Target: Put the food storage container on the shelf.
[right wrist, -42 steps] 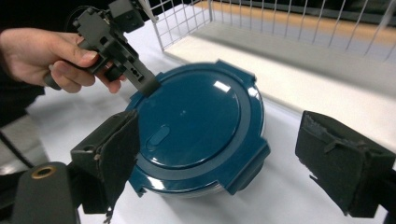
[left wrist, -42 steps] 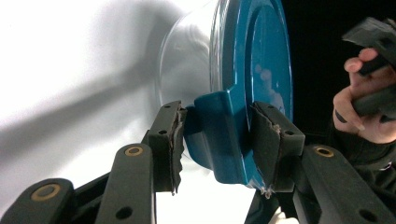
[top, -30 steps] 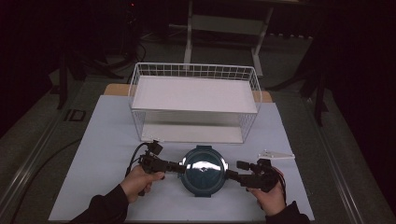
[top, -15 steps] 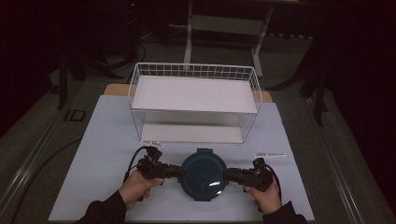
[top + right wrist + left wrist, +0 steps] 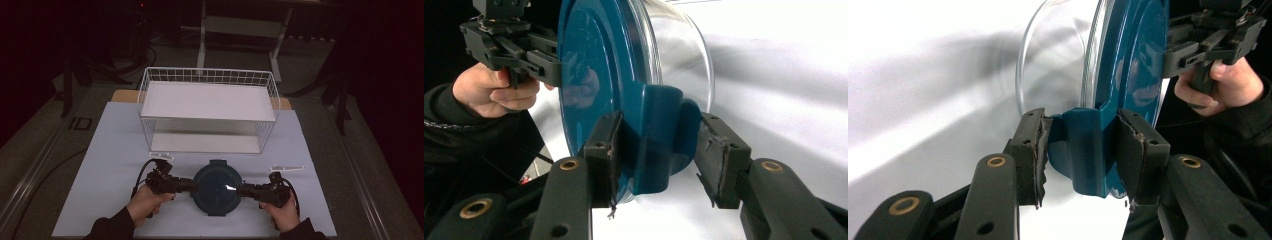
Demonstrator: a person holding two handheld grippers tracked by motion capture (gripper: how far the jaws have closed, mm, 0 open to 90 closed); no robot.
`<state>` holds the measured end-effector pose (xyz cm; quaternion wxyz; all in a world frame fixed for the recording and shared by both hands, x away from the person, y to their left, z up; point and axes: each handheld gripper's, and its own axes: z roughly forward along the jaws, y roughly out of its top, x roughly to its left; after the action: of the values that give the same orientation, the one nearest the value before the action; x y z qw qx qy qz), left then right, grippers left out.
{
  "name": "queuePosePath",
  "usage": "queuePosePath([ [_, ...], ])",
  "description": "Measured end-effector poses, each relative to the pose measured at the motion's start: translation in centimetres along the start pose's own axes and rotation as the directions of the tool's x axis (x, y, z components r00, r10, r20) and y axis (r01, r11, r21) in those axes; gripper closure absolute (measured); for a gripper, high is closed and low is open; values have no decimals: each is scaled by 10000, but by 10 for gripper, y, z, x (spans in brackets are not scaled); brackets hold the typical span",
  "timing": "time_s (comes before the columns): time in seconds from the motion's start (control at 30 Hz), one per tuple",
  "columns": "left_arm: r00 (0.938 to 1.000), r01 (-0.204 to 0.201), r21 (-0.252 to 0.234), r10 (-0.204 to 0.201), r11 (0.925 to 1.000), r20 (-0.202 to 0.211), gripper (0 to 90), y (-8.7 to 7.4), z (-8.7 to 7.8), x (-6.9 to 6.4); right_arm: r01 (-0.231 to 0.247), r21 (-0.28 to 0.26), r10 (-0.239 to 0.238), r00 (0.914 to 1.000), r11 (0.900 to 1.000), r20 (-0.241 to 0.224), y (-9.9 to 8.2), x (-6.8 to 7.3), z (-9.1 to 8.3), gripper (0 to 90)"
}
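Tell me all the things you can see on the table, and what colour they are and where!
container: one, clear glass bowl with a dark teal lid, near edge of the table, between the two grippers
lid tabs: two, dark teal, one on each side of the lid, each between a gripper's jaws
wire basket: one, white, middle of the table, behind the container
small clear pieces: two, pale, one near each front corner of the basket; too small to tell what they are
table: one, white top
left gripper: one, black, shut on the left tab
right gripper: one, black, around the right tab
hands: two, dark sleeves, bottom edge
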<state>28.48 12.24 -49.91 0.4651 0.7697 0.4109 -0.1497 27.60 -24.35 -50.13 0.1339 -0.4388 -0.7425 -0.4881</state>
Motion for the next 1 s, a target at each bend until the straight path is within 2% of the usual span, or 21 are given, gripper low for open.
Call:
queuePosePath([
  [0.1, 9999, -106, -3, 106, 9999, -78, 575, -1, 0, -1, 77, -85, -77, 10000, 9999, 18, 0, 2, 1, 553],
  [0.17, 9999, -24, -134, 22, 9999, -125, 575, -3, 0, -2, -115, -179, 115, 9999, 9998, 3, -1, 2, 1, 557],
  [0.37, 9997, 164, -236, -168, 9996, -181, 576, -3, -2, -3, -214, -191, 215, 9998, 9996, 58, -1, 4, 0, 558],
  [0.5, 9997, 89, -293, -96, 9995, -214, 575, 0, -4, -4, -168, -184, 169, 9998, 9997, 46, 1, 5, 1, 558],
  [0.53, 9995, -20, -449, 6, 9990, -311, 575, 4, -8, -5, -140, -229, 140, 9999, 9996, 21, 2, 5, 1, 559],
  [0.57, 9991, -145, -637, 120, 9979, -399, 574, 9, -12, -7, 17, -363, -18, 10000, 9993, -17, 10, 8, 1, 559],
  [0.73, 9976, -498, -843, 455, 9952, -518, 574, 20, -21, -8, 370, -502, -370, 9993, 9981, 3, 24, 13, 0, 559],
  [0.8, 9968, -581, -1057, 519, 9927, -601, 574, 27, -26, -6, 658, -612, -657, 9978, 9960, 37, 36, 15, 0, 559],
  [0.93, 9959, -667, -1231, 586, 9902, -684, 574, 34, -29, -4, 747, -701, -745, 9972, 9947, 56, 44, 15, 2, 558],
  [1.0, 9961, -676, -1373, 589, 9882, -664, 574, 39, -31, 2, 927, -743, -924, 9957, 9929, 76, 56, 14, 5, 558],
])
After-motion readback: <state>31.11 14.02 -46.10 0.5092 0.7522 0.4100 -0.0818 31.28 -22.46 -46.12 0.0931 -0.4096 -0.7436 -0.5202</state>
